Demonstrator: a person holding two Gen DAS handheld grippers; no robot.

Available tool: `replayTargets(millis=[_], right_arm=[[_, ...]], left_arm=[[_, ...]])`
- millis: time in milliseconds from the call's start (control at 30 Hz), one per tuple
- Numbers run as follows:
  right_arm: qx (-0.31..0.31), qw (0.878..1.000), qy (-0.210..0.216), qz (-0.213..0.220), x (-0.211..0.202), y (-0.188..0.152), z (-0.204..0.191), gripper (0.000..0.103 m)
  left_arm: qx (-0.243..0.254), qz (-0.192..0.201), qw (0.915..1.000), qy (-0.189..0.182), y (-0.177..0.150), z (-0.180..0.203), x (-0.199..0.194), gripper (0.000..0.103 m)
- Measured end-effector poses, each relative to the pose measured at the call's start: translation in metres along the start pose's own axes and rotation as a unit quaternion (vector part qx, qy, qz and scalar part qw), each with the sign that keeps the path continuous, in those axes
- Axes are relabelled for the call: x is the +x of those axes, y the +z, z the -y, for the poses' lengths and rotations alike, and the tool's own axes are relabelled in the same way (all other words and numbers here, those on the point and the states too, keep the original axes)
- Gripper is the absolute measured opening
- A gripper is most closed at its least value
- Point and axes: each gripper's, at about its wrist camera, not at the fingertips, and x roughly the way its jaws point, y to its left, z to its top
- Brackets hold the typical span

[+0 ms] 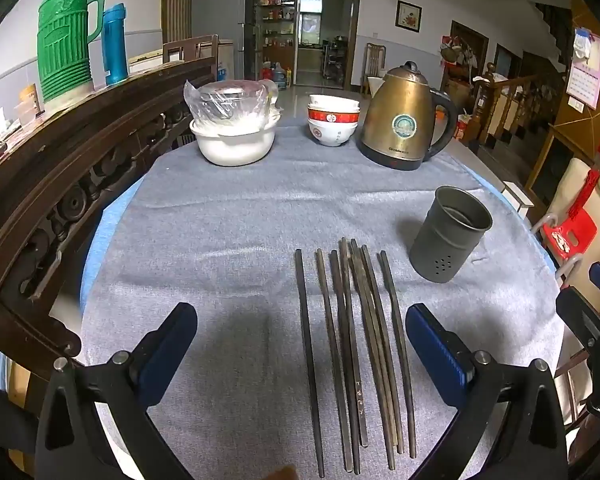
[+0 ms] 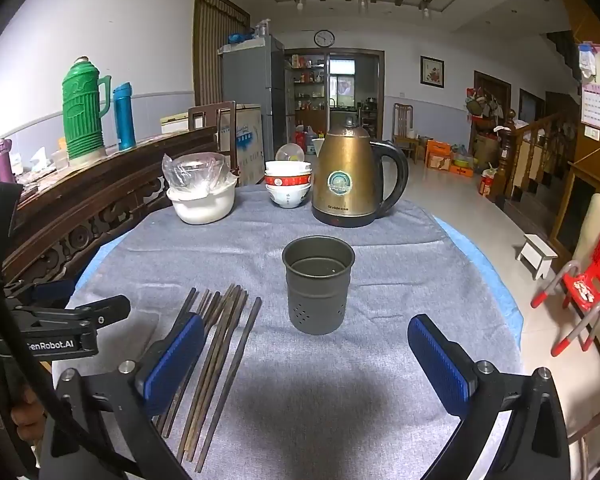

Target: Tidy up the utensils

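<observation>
Several dark chopsticks (image 1: pixel 356 344) lie side by side on the grey cloth, pointing away from me. A grey metal utensil cup (image 1: pixel 450 234) with drain holes stands upright and empty to their right. My left gripper (image 1: pixel 300 344) is open and empty, its fingers either side of the chopsticks. In the right wrist view the cup (image 2: pixel 318 284) stands straight ahead and the chopsticks (image 2: pixel 216 356) lie at the left. My right gripper (image 2: pixel 306 356) is open and empty, in front of the cup. The left gripper's body (image 2: pixel 60 328) shows at the far left.
A brass kettle (image 1: pixel 406 118), stacked bowls (image 1: pixel 332 124) and a white pot with wrapped bowls (image 1: pixel 234 128) stand along the table's far edge. A carved wooden rail (image 1: pixel 60 184) borders the left. A red chair (image 2: pixel 584 292) stands to the right.
</observation>
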Motion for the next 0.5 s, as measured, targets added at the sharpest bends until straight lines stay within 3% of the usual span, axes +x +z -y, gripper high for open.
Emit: replayTargets(millis=[500], right_arm=[[0.001, 1.000, -0.001, -0.001, -0.0012, 0.0017, -0.0016, 0.103]], left_arm=[[-0.003, 0.005, 1.0000, -0.001, -0.0010, 0.0011, -0.0011, 0.103]])
